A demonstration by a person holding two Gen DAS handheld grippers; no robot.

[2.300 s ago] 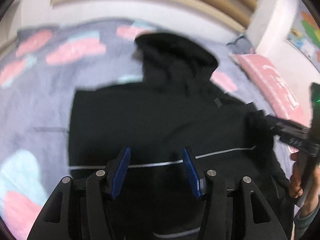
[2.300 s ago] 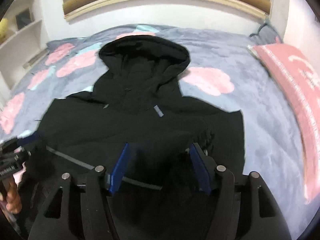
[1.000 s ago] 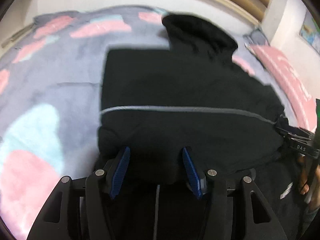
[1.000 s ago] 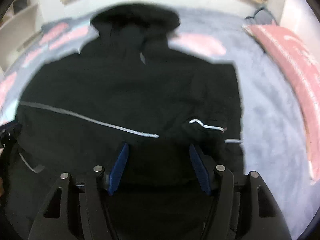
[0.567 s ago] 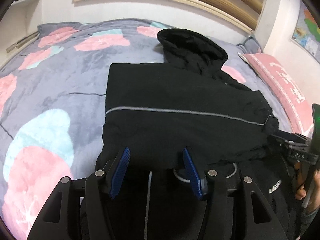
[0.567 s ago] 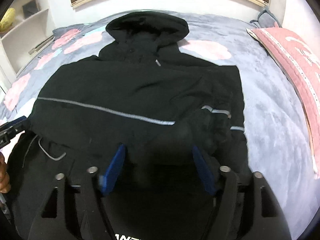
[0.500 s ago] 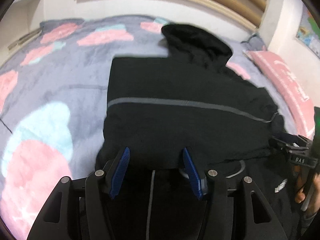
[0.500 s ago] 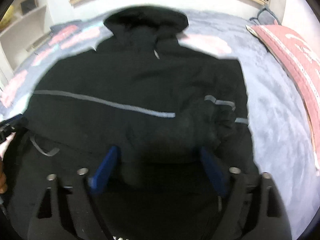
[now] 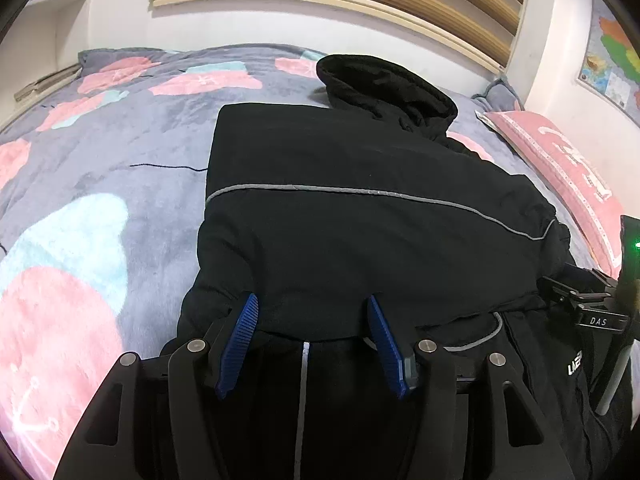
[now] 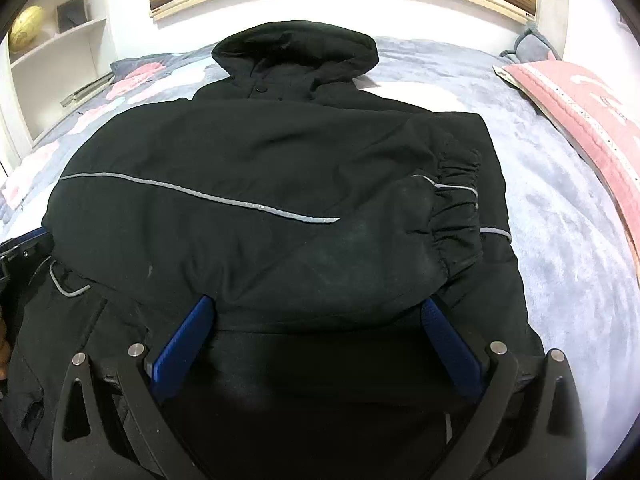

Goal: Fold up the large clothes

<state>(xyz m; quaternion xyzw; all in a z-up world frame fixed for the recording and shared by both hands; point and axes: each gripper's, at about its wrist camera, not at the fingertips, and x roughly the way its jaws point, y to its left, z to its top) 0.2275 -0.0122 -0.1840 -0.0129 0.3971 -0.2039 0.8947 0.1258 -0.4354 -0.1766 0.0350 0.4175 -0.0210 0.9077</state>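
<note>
A grey plush bedspread (image 9: 120, 152) with pink and pale-blue patches covers the bed, and on it lies the black hooded jacket (image 9: 360, 240) — spread flat, hood (image 10: 296, 52) towards the headboard wall, its sleeves folded across the body. A thin grey reflective stripe (image 10: 200, 196) runs along the upper folded sleeve, and the elastic cuff (image 10: 456, 216) of that sleeve sits bunched near the jacket's right edge. A pink pillow (image 10: 580, 104) lies beside the jacket on the right side of the bed, well apart from it. White shelves (image 10: 52, 52) stand against the wall at the left, with a yellowish ball on the top one.

The right gripper (image 10: 320, 312) hovers at the near edge of the folded sleeve — its blue pads are opening and stand wide, the sleeve's edge lying between them without being pressed. The left gripper (image 9: 312, 308) has its blue pads well apart too, at the near edge of the folded sleeve, the fabric between them but unclamped.
</note>
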